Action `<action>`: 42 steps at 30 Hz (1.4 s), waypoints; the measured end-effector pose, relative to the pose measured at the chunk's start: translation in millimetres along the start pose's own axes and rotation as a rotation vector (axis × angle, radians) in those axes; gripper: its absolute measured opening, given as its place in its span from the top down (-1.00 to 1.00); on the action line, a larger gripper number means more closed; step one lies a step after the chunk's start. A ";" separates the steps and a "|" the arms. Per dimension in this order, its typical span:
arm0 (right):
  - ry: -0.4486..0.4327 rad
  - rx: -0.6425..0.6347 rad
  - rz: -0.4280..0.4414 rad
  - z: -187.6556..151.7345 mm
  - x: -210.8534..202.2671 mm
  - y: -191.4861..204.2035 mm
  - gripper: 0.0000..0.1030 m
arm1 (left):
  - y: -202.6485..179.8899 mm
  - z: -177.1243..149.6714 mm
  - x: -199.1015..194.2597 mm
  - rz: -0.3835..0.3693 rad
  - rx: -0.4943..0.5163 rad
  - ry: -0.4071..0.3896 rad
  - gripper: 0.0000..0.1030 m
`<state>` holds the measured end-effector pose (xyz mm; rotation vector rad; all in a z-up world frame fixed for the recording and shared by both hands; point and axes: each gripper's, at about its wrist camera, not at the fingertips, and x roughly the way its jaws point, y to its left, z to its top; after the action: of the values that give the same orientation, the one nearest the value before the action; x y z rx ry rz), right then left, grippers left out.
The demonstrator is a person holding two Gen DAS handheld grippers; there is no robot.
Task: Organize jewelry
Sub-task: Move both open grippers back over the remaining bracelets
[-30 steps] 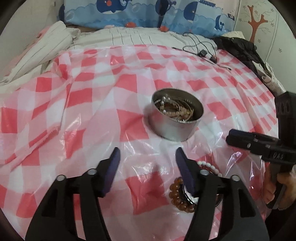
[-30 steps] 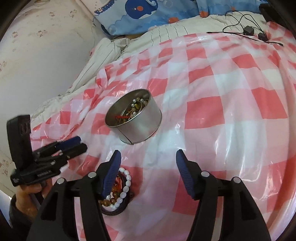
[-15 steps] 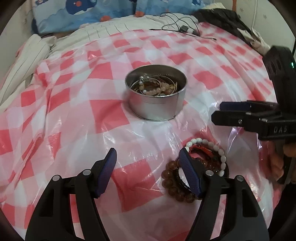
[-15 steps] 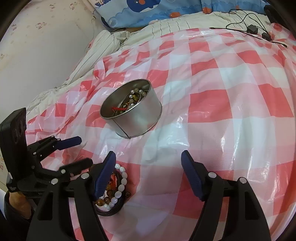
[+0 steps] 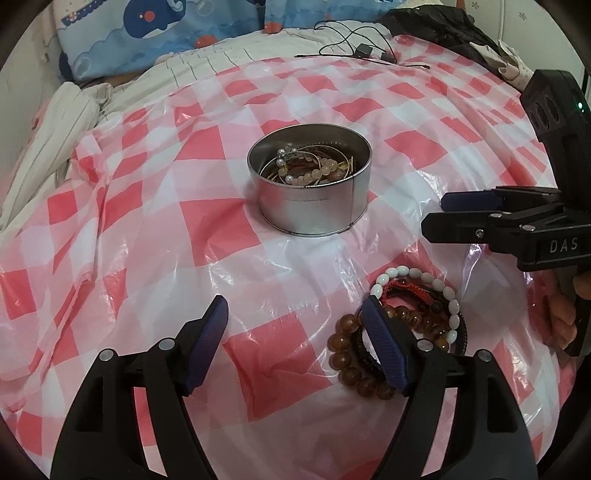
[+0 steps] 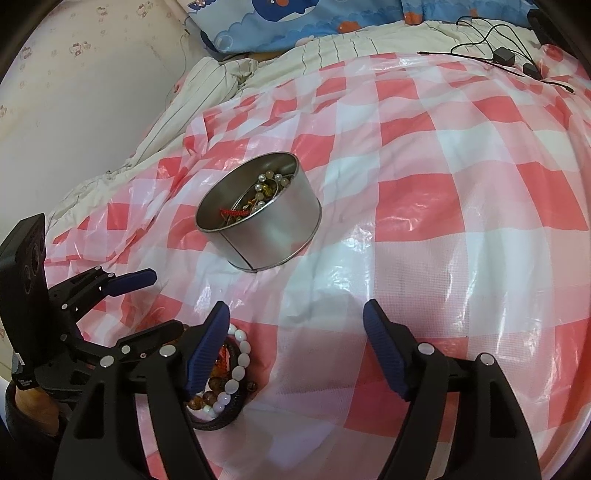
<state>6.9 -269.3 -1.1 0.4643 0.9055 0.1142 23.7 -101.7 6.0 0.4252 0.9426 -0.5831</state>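
Note:
A round metal tin [image 5: 309, 192] holding several bead bracelets stands on the red-and-white checked plastic sheet; it also shows in the right wrist view [image 6: 260, 218]. A pile of bracelets [image 5: 413, 317] lies in front of it: white beads [image 5: 448, 293], brown beads [image 5: 341, 356], red cord. My left gripper [image 5: 295, 317] is open and empty, its right finger just over the pile's left edge. My right gripper [image 6: 295, 321] is open and empty, the pile [image 6: 231, 373] beside its left finger. The right gripper shows in the left wrist view [image 5: 476, 218], right of the tin.
The checked sheet [image 6: 461, 192] covers a bed. A striped blanket [image 5: 236, 62] and a blue whale pillow [image 5: 155, 33] lie at the back. Black cables with a charger [image 5: 364, 50] lie at the far right, beside dark clothing [image 5: 443, 26].
The left gripper has moved back and swung right, so the tin sits more central and the whole bracelet pile shows. The right gripper has moved a little forward; both stayed open.

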 end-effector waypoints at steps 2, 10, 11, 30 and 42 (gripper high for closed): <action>0.000 0.001 0.000 -0.1 0.1 0.2 -0.41 | -0.3 0.1 0.1 0.003 0.003 -0.001 -0.41; 0.000 -0.001 -0.001 -0.9 0.8 1.2 -0.44 | -0.5 0.2 0.1 0.010 0.010 -0.003 -0.44; 0.000 0.000 -0.001 -0.9 0.7 1.4 -0.44 | -0.6 0.2 0.1 0.009 0.011 -0.003 -0.44; 0.003 -0.001 0.002 -0.6 0.2 1.8 -0.46 | -1.8 0.2 -7.2 -0.029 0.034 -0.024 -0.45; -0.009 0.010 0.017 -0.3 -6.7 0.9 -0.46 | -8.0 -6.8 -11.3 -0.188 0.151 -0.061 -0.45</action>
<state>2.6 -270.3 4.0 0.4813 0.8936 0.1230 9.2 -100.8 11.3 0.4533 0.8886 -0.8380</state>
